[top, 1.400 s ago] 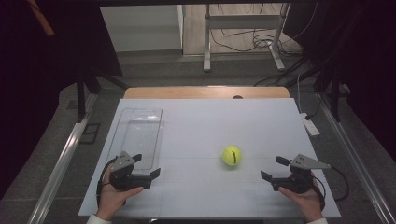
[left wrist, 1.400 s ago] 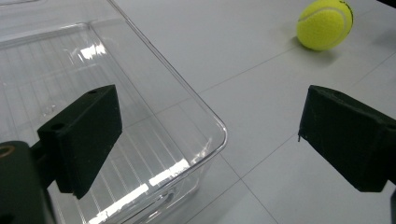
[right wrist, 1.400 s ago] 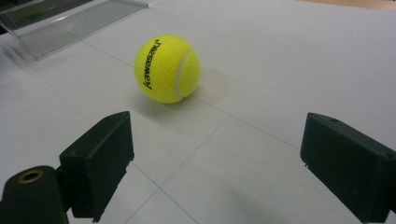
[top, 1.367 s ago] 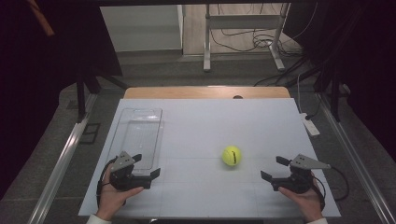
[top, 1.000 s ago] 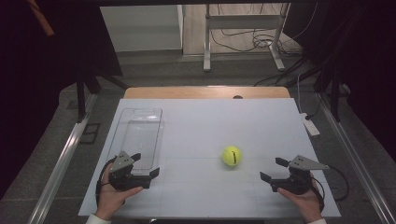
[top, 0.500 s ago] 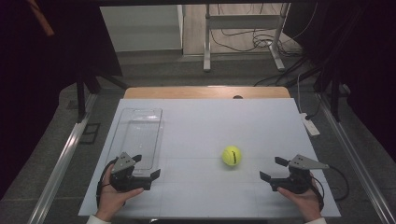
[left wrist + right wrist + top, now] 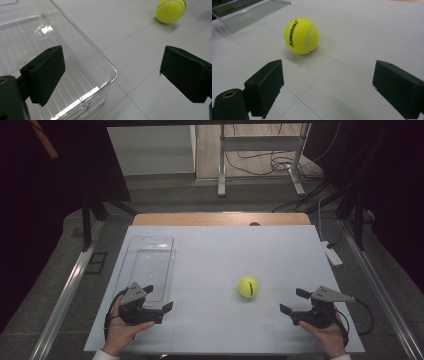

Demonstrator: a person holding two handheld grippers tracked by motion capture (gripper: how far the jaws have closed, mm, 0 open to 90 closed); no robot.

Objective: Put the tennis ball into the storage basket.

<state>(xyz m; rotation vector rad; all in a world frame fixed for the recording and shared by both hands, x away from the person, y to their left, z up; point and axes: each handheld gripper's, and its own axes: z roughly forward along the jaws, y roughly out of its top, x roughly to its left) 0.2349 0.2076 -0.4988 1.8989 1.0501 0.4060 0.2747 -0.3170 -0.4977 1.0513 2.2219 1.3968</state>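
Progress, as we judge it, stands at the very start: nothing is held and nothing has gone into the container. From the high view we see the tennis ball (image 7: 248,287) lying on the bare white table (image 7: 225,250), right of centre, well apart from the clear plastic tray (image 7: 148,267) that sits at the left. Our left gripper (image 7: 159,306) rests just beside the tray's near end, jaws apart and holding nothing; our right gripper (image 7: 294,301) lies near the ball on its right side, jaws likewise spread and not touching it. We take the likely work to be picking up the ball and setting it in the tray, and all of that is left to do.

Through the left gripper view, the two black jaws stand wide open over the tray's rounded near corner (image 7: 110,75). The tray's ribbed floor is bare; we see nothing inside it. The ball (image 7: 170,10) sits far off at the upper right.

Through the right gripper view, the jaws are wide apart with the ball (image 7: 301,35) ahead of them and a little to the left, resting on the table, printed lettering facing us. The tray (image 7: 249,12) shows beyond it, nothing in the part we can see.
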